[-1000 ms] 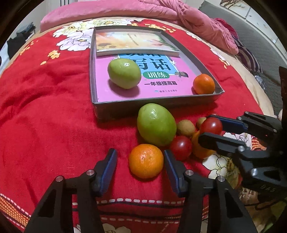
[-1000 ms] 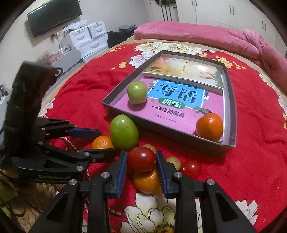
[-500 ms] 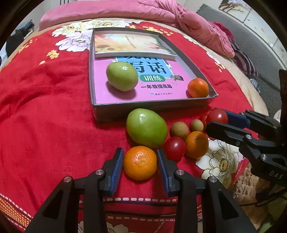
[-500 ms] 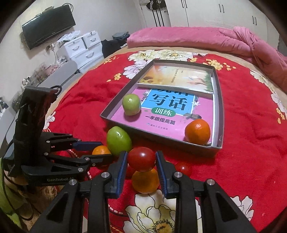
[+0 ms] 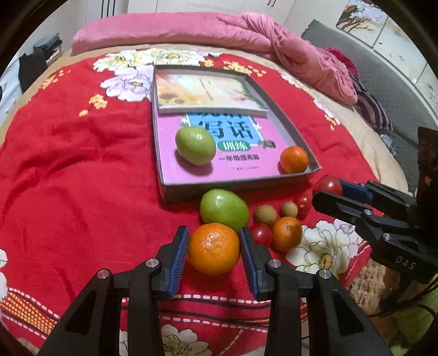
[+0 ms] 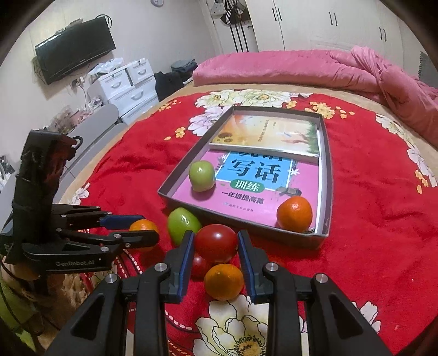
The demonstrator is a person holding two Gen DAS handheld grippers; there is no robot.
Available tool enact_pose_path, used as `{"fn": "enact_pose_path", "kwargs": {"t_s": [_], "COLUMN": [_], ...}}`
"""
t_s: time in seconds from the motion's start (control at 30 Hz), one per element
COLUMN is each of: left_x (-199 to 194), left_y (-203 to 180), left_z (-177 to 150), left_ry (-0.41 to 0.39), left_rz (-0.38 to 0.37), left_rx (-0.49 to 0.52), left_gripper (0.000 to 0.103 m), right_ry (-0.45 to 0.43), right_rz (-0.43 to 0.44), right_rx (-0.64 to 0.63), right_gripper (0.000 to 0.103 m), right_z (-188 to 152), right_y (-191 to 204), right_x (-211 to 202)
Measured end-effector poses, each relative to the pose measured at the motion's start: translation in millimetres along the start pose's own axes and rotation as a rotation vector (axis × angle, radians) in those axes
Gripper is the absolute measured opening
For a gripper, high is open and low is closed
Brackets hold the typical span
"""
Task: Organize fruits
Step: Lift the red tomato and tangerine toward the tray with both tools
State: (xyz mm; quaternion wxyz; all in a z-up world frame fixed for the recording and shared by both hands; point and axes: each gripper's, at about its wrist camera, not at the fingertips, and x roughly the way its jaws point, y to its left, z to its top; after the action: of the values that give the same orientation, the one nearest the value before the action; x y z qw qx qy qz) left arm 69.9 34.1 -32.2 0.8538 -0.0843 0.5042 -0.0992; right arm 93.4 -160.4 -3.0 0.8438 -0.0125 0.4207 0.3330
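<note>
We are looking across a round bed [image 6: 369,219] covered in a red blanket printed with large pale flowers. A rumpled pink quilt [image 6: 301,68] lies along its far edge. Beyond it stand white wardrobe doors [image 6: 314,24], and to one side a wall-mounted television [image 6: 75,49] above white drawer units [image 6: 128,82].

A shallow grey box tray [image 5: 235,189] sits on the blanket, lined with two books. Inside it rest a green fruit [image 5: 195,146] and a mandarin [image 5: 293,159] in the near corner.

Just in front of the tray lies a loose cluster: a larger green fruit [image 5: 224,209], two small brownish fruits [image 5: 265,215], small cherry tomatoes [image 5: 262,234] and another mandarin [image 5: 286,233].

Our left gripper [image 5: 214,252] has its blue-padded fingers [image 5: 179,252] clamped on an orange mandarin [image 5: 214,248], right beside the large green fruit — whether it is raised off the blanket we cannot tell.

Our right gripper [image 6: 216,246] has its fingers [image 6: 246,252] closed on a red tomato [image 6: 216,243], held above the cluster.
</note>
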Motion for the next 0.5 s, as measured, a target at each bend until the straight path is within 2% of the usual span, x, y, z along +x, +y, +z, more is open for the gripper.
{"fn": "enact_pose_path", "kwargs": {"t_s": [0.5], "left_x": [-30.4], "left_y": [-3.6], "left_z": [12.6], "left_ry": [-0.060], "left_rz": [0.004], "left_rx": [-0.025], "left_gripper": [0.039], "right_ry": [-0.046], "right_rz": [0.000], "right_rx": [0.004], "right_gripper": [0.032], "right_z": [4.8], "right_y": [-1.1], "right_x": [-14.4]}}
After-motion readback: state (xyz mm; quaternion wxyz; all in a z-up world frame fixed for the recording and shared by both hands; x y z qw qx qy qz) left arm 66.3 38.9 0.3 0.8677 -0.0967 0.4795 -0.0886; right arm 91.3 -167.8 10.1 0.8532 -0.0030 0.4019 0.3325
